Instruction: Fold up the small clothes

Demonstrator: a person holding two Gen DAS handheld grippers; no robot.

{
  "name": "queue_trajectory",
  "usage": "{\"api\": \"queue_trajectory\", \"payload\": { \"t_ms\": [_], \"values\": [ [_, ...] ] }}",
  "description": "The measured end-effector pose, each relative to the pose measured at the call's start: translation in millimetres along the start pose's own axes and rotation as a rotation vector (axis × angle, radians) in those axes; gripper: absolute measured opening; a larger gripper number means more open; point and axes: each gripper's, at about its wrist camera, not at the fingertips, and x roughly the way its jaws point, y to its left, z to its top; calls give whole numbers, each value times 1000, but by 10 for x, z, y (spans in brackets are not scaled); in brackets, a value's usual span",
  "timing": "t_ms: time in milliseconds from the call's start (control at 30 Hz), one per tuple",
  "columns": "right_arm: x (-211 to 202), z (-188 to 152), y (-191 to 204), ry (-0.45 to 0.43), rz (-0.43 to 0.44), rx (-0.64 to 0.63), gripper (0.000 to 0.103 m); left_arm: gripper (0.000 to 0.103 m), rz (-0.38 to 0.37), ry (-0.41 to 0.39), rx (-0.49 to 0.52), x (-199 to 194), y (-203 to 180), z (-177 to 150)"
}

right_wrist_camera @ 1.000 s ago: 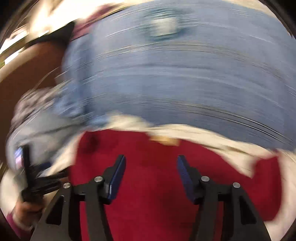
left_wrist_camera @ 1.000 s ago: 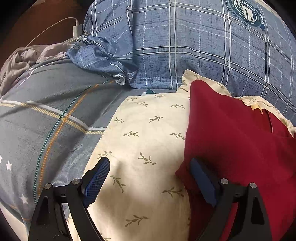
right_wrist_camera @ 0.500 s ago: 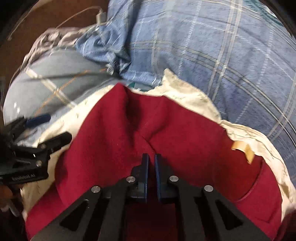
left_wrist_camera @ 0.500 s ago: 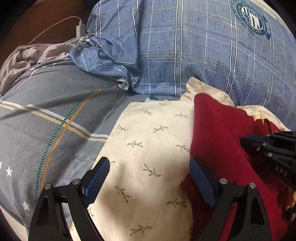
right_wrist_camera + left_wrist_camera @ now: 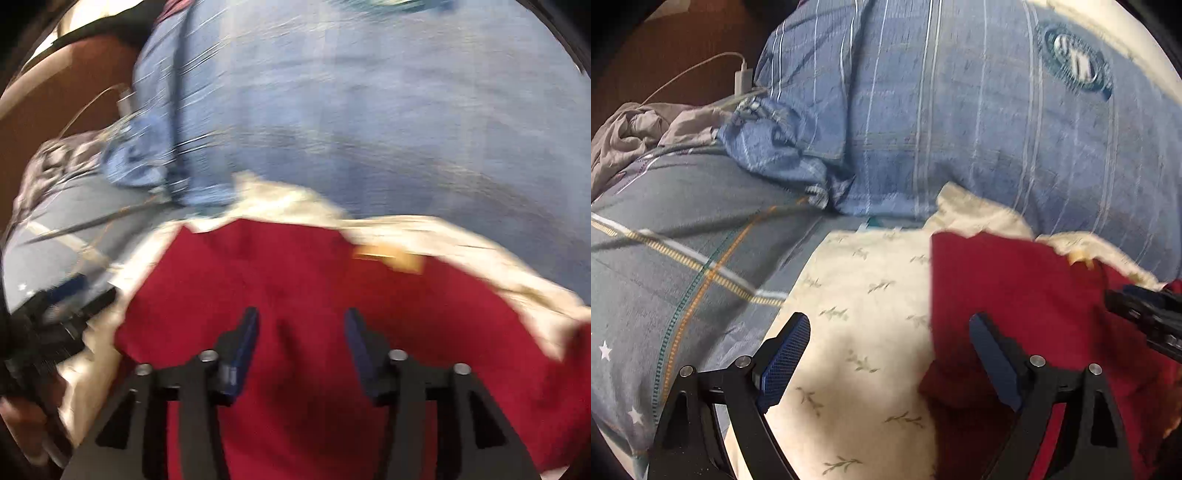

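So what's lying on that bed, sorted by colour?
Red: 1, a red garment
Cream with leaf print: 1, a cloth
Blue plaid: 1, a pillow
Grey: 1, a crumpled cloth
White: 1, a charger
Total: 5

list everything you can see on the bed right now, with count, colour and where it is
red garment: one, dark red, lying on the cream cloth, nearest the grippers
tan tag: one, at the garment's far edge
cream cloth: one, cream with small leaf sprigs, under the garment
blue plaid pillow: one, blue with pale lines and a round badge, behind the garment
grey bedsheet: one, grey with stripes and stars, left
grey clothes: one crumpled heap, far left
charger and cable: one, white, far left
left gripper: black, blue pads, open
right gripper: black, blue pads, has just been opening, over the garment
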Motion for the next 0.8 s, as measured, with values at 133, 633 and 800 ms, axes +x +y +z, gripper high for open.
{"api": "queue_trajectory", "payload": {
  "t_ms": [133,633,800],
  "values": [
    [-333,-196,-661,-35,-233,83,68,89,-61,-7,22,-44,-49,-24],
    [5,-330,-1323,82,-258,206,12,90,42,166,129,299,-268,-134],
    [-270,-449,-1386,37,-252,298,17,88,17,134,116,200,-291,-114]
  ]
}}
